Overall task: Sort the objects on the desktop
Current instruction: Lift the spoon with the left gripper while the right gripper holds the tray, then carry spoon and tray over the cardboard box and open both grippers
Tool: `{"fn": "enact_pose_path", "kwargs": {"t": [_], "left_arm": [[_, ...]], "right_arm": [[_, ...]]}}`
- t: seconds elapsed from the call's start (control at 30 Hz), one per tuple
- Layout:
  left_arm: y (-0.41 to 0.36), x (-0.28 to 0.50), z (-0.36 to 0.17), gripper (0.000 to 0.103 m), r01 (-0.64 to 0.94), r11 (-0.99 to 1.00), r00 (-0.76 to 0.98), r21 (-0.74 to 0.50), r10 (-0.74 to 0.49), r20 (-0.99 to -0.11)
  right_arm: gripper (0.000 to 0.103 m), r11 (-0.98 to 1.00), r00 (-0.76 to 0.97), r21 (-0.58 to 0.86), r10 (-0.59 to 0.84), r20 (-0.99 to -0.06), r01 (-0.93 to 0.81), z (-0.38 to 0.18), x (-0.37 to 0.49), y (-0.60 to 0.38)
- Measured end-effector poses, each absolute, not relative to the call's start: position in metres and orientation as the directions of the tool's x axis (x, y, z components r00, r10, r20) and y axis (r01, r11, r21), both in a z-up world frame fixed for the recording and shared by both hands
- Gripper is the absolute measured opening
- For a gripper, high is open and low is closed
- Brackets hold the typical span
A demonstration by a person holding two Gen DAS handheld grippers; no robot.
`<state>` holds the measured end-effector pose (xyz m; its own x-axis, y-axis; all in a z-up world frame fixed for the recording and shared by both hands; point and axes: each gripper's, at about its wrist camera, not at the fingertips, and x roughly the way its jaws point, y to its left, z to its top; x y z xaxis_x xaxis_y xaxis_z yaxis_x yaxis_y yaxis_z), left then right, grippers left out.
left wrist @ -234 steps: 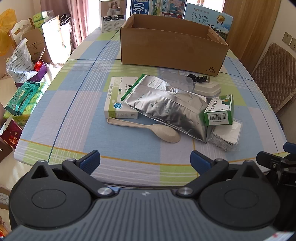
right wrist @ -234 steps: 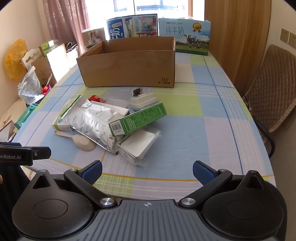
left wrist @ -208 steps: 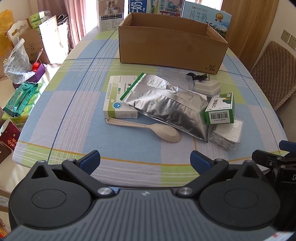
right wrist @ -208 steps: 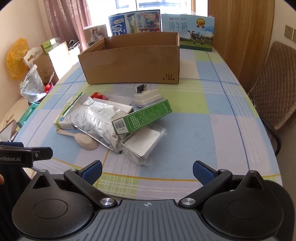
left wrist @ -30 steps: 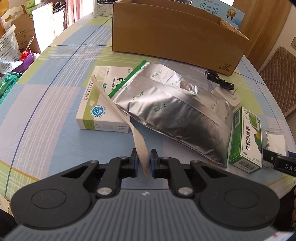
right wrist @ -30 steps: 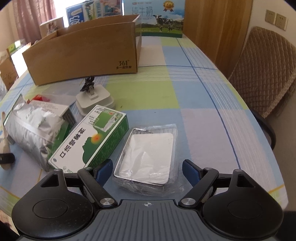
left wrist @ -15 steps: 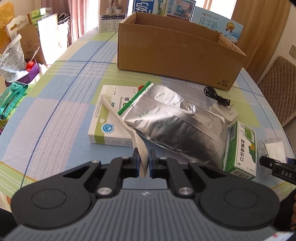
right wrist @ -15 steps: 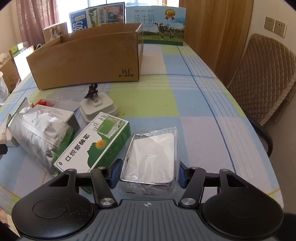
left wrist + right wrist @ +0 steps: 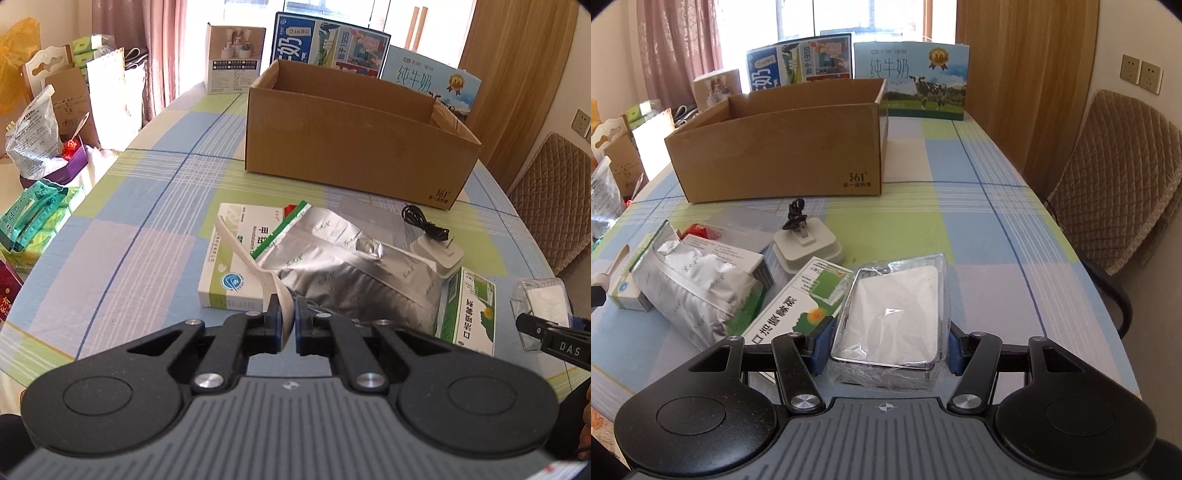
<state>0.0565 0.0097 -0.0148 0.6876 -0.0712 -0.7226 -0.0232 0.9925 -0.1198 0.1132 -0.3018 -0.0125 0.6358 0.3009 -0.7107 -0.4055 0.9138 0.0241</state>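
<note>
My left gripper [image 9: 287, 320] is shut on the bowl of a beige spoon [image 9: 243, 254], whose handle slants up and left above the white-and-green medicine box [image 9: 236, 254]. My right gripper [image 9: 884, 343] is shut on a plastic-wrapped metal tray [image 9: 894, 314], lifted off the checked tablecloth. On the table lie a silver foil bag [image 9: 354, 269], a green-and-white box [image 9: 794, 314] and a white charger with a black cable [image 9: 809, 247]. The open cardboard box [image 9: 354, 147] stands behind them.
Milk cartons [image 9: 912, 85] stand behind the cardboard box at the table's far end. A quilted chair [image 9: 1115, 192] sits to the right of the table. Bags and boxes [image 9: 40, 147] crowd the floor on the left. The right gripper's tip [image 9: 550, 339] shows at the left view's right edge.
Both grippers have risen. The left one lifted the spoon off the table. The right one closed its jaws on the wrapped tray and raised it.
</note>
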Motion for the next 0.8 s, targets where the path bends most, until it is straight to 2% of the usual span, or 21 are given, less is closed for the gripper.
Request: {"fn": "enact_pose_path", "kwargs": {"t": [0.8], "left_arm": [[-0.008, 0.081, 0.033, 0.004, 0.071, 0.992, 0.763, -0.106, -0.122, -0.635]], "right_arm": [[0.055, 0.884, 0.674, 0.043, 0.385, -0.63, -0.465, 0.026, 0.123, -0.281]]}}
